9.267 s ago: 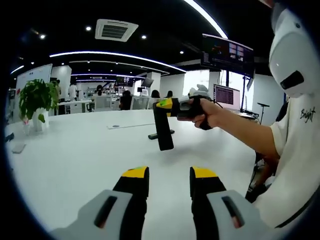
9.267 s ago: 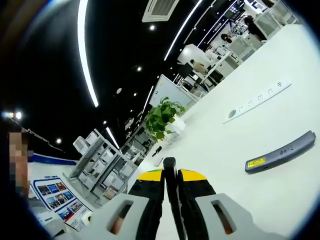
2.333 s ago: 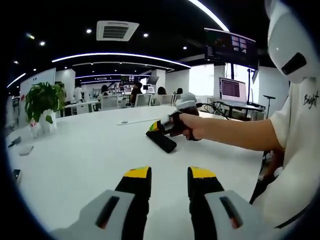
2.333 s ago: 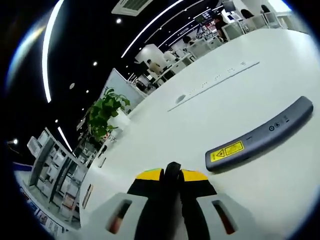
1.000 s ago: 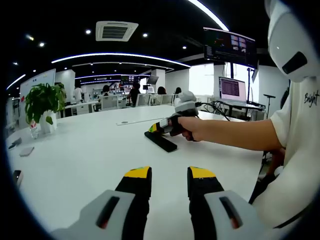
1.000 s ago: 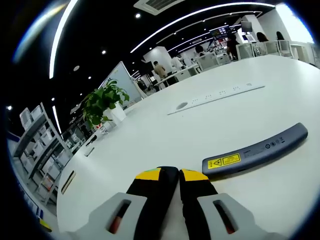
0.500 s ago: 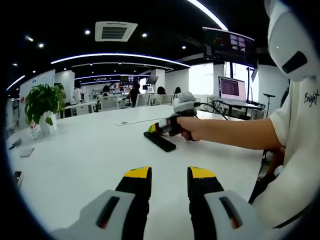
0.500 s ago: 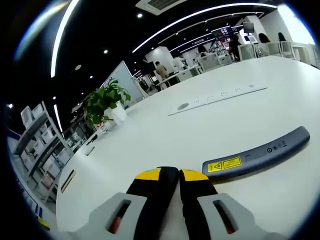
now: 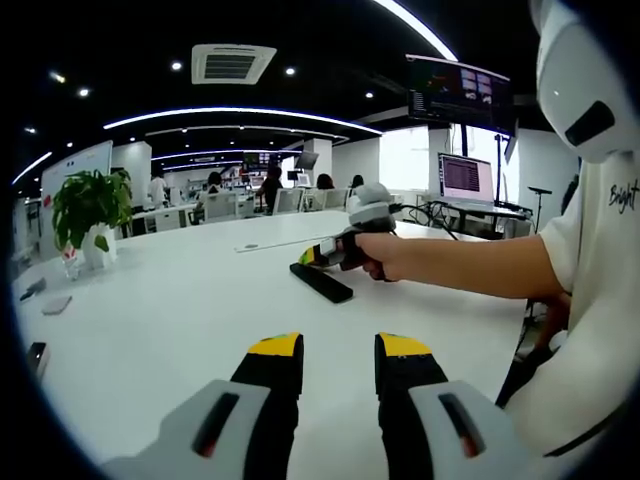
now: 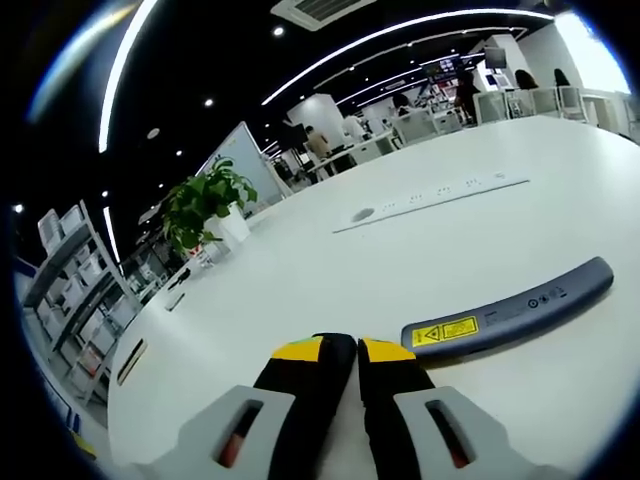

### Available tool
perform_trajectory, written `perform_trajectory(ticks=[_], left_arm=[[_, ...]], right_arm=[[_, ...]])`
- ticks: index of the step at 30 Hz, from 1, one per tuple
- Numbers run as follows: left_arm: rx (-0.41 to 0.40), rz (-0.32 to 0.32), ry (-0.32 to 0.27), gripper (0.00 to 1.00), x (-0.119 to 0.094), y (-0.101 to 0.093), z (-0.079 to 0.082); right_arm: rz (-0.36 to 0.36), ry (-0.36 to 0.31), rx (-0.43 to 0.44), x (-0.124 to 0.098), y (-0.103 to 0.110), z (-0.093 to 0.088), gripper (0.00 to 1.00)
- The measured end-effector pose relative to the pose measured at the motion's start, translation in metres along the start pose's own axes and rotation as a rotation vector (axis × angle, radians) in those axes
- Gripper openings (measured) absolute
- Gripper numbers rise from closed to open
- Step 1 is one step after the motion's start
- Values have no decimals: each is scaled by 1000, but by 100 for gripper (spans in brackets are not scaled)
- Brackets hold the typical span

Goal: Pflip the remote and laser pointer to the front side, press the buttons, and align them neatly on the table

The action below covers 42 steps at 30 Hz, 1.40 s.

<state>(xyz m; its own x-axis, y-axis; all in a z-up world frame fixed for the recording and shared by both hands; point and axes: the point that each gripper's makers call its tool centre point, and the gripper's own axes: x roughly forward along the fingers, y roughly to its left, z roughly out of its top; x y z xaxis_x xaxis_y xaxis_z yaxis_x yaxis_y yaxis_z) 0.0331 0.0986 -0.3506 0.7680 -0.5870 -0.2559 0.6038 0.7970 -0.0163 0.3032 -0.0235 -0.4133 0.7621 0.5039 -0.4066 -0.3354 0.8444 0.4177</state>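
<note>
The black remote (image 9: 322, 283) lies flat on the white table (image 9: 150, 320), its far end between the yellow tips of my right gripper (image 9: 310, 257), which a hand (image 9: 385, 257) holds. In the right gripper view the right gripper (image 10: 340, 352) is shut on the remote's dark end (image 10: 338, 345). The grey laser pointer (image 10: 510, 310) lies just right of it, a yellow warning label and small round marks facing up. My left gripper (image 9: 337, 355) hovers open over the near table, well short of the remote, nothing between its jaws.
A potted plant (image 9: 85, 205) stands at the table's far left, with small flat items (image 9: 55, 303) near that edge. A recessed socket strip (image 10: 430, 195) runs across the table beyond the pointer. The person's body (image 9: 600, 300) stands at the table's right side.
My right gripper has brought the remote down from upright in the air to flat on the table; over the last second it hardly moved. The left gripper stayed put and open.
</note>
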Motion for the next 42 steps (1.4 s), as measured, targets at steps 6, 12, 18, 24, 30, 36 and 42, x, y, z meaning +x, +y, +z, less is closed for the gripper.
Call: perform_trajectory(ticks=[6,12,18,24,30,36,42], left_arm=[[3,-5,1,30,1,-2,1],[-36,-8,-5,31,1,-3,2],[-59,5,-20,32,-1,1,5],[-55,-14,-15,31,4,-4,3],[-58,-23,-7,31,8,-7,3],[-102,-19,10,31,7,-5,1],[-82,-18,29,30,11,-2,3]], right_arm=[[3,-13,-19,-4,2,7,17],[4,-12,-29,-4,1,8,18],[90,-49,-43,-6,16,16,22],[106,-63,-85,-14,22,26,23],[136,-52,-103,-18,25,27,26],[205,-78,-199,-30,37,36,26],[298,-93,-229,-43,52,43,31]])
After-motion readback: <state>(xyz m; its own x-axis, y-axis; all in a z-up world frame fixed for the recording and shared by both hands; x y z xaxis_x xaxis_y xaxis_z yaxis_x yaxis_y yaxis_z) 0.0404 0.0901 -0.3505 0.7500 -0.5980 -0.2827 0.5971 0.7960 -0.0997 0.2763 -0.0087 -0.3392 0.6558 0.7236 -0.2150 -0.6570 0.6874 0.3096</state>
